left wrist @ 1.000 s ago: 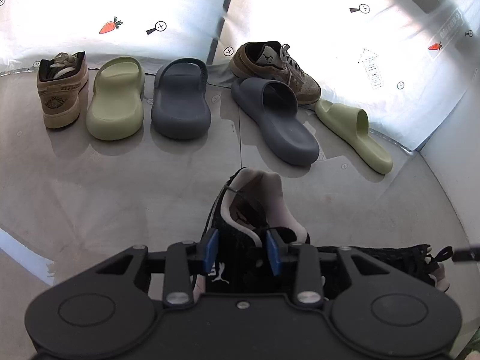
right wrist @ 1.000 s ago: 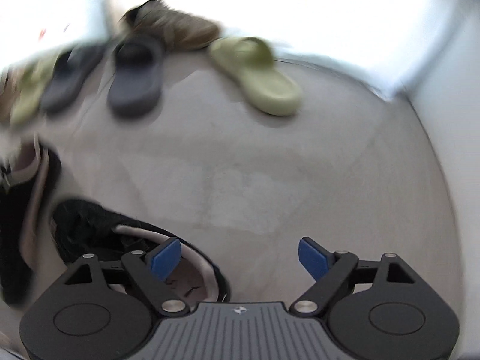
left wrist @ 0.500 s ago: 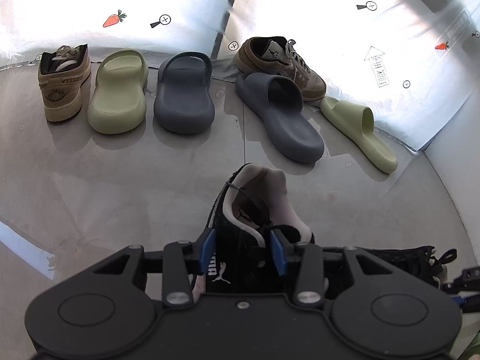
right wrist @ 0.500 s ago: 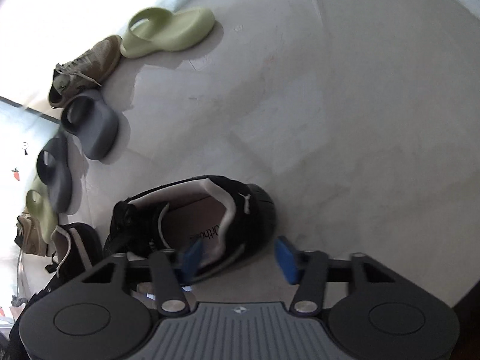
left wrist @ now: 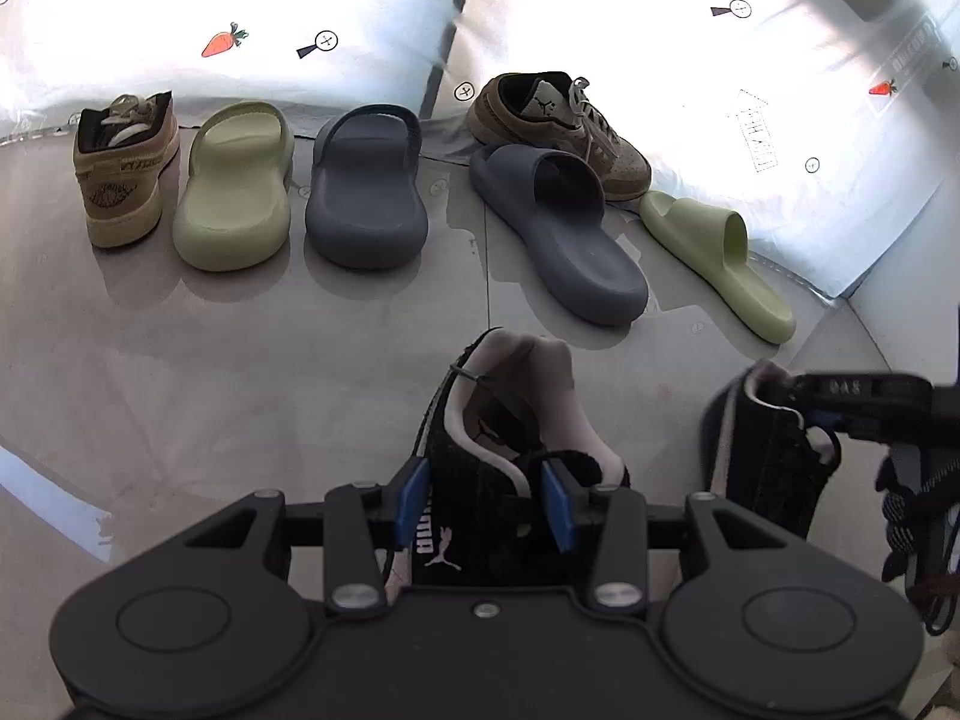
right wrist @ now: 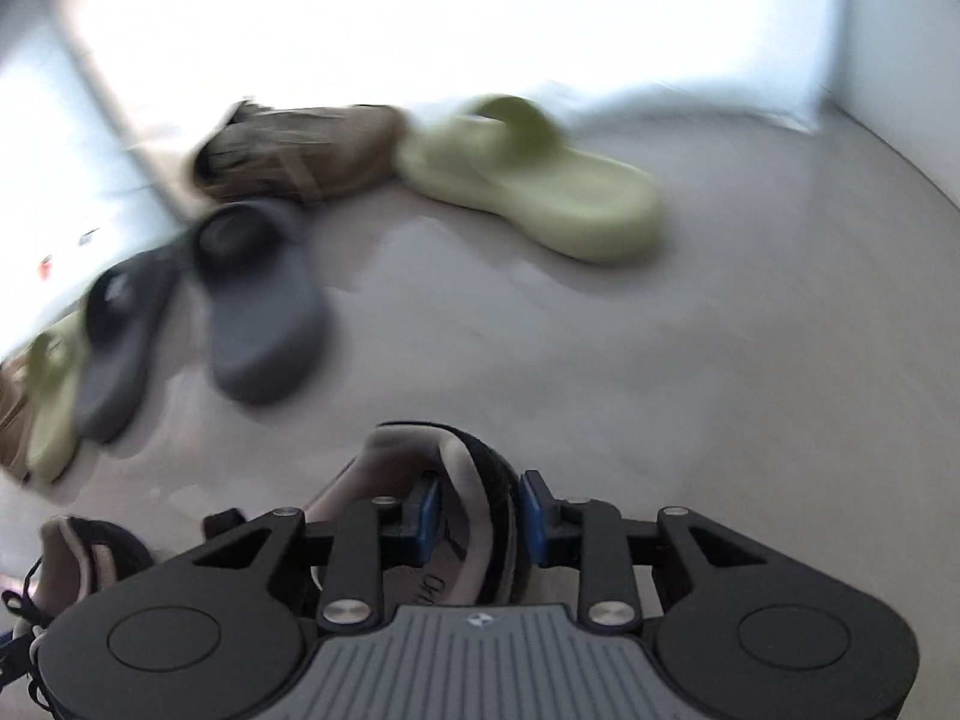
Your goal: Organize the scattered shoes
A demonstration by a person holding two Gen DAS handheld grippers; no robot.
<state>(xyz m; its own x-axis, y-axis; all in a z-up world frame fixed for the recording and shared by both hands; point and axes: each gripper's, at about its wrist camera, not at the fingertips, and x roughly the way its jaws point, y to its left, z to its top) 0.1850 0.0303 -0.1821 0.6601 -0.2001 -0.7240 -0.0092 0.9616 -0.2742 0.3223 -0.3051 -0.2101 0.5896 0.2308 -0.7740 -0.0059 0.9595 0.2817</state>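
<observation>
My left gripper (left wrist: 483, 501) is shut on the side wall of a black Puma sneaker (left wrist: 510, 420) with a pink lining, held above the floor. My right gripper (right wrist: 480, 510) is shut on the heel wall of the matching black sneaker (right wrist: 474, 480); this second sneaker (left wrist: 762, 438) also shows in the left wrist view, at the right. Near the wall stand a tan sneaker (left wrist: 123, 171), a green slide (left wrist: 237, 192) and a grey slide (left wrist: 366, 192) in a row. A second grey slide (left wrist: 558, 234), tan sneaker (left wrist: 564, 126) and green slide (left wrist: 720, 252) lie askew to the right.
A white sheet with carrot prints (left wrist: 330, 18) covers the wall behind the shoes. The pale tiled floor (left wrist: 210, 372) lies between me and the row. The right wrist view is motion-blurred; the askew green slide (right wrist: 540, 180) and grey slide (right wrist: 264, 300) show there.
My right gripper has closed on the second black sneaker's heel and lifted it, swinging toward the row. My left gripper has kept its hold and moved little.
</observation>
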